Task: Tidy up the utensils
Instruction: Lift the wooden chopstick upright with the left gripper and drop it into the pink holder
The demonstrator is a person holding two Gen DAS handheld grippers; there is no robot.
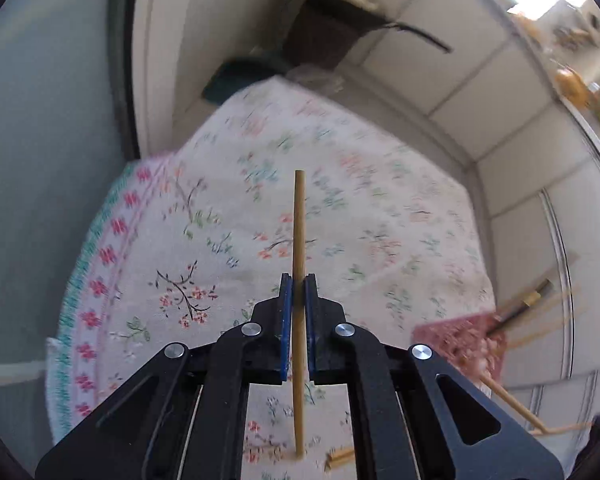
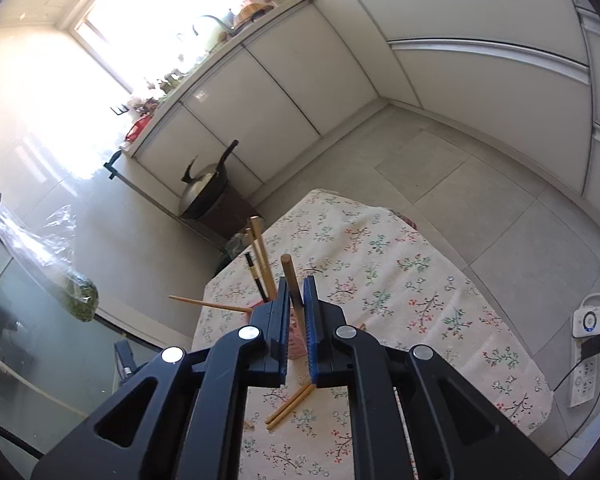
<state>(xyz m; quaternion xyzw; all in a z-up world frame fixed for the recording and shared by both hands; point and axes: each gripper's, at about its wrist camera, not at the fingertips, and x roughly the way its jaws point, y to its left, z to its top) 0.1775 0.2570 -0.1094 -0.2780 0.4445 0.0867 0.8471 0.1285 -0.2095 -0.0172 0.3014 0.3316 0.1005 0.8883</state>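
My left gripper [image 1: 299, 280] is shut on a wooden chopstick [image 1: 299, 232] that stands upright between the blue pads above the floral tablecloth [image 1: 204, 208]. My right gripper [image 2: 298, 280] is shut on another wooden chopstick [image 2: 289, 276], tilted slightly left. A pink holder [image 2: 296, 338] sits just behind the right gripper with several chopsticks [image 2: 260, 252] standing in it, one of them black. It also shows in the left wrist view [image 1: 460, 340], blurred, at the right. Two loose chopsticks [image 2: 290, 406] lie on the cloth below the right gripper.
The table edge falls off to a grey tiled floor [image 2: 480, 168]. A wok [image 2: 204, 192] sits on a dark stool beyond the table. White cabinets [image 2: 260, 92] line the wall. A power strip [image 2: 584, 376] lies on the floor at right.
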